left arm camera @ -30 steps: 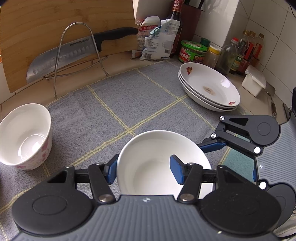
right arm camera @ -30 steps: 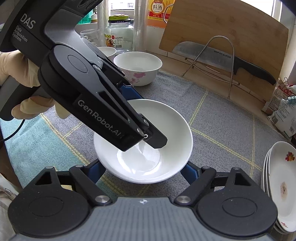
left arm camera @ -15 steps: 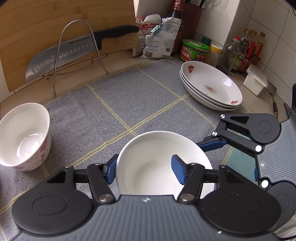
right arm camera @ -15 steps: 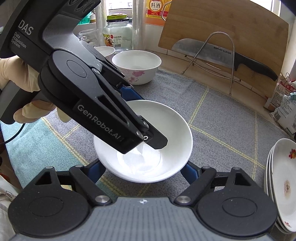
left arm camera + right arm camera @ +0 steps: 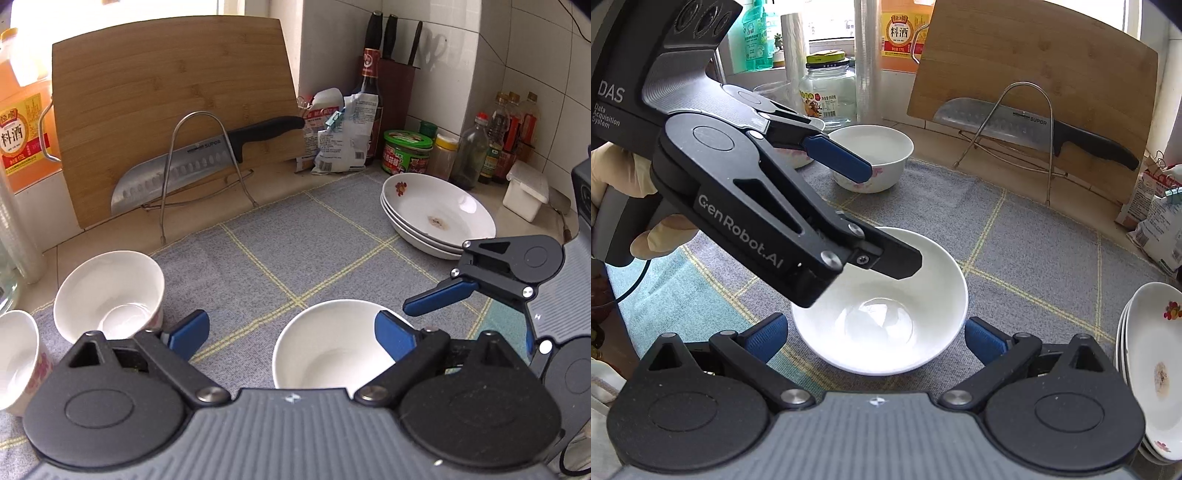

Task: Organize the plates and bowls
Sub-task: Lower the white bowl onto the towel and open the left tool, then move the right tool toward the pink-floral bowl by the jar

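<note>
The plain white ceramic bowl (image 5: pixel 882 306) sits released on the grey checked cloth (image 5: pixel 280 236). Both the left gripper (image 5: pixel 291 330) and right gripper (image 5: pixel 875 336) have just been opening, jaws apart. Next, likely, carry it to the flowered white bowl (image 5: pixel 875 155) beyond it.

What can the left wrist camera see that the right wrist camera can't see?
Only the left wrist view shows the green-lidded jar and the knife block. Only the right wrist view shows a gloved hand and a green bottle. Both show the plain white bowl, the cleaver and the stacked plates.
</note>
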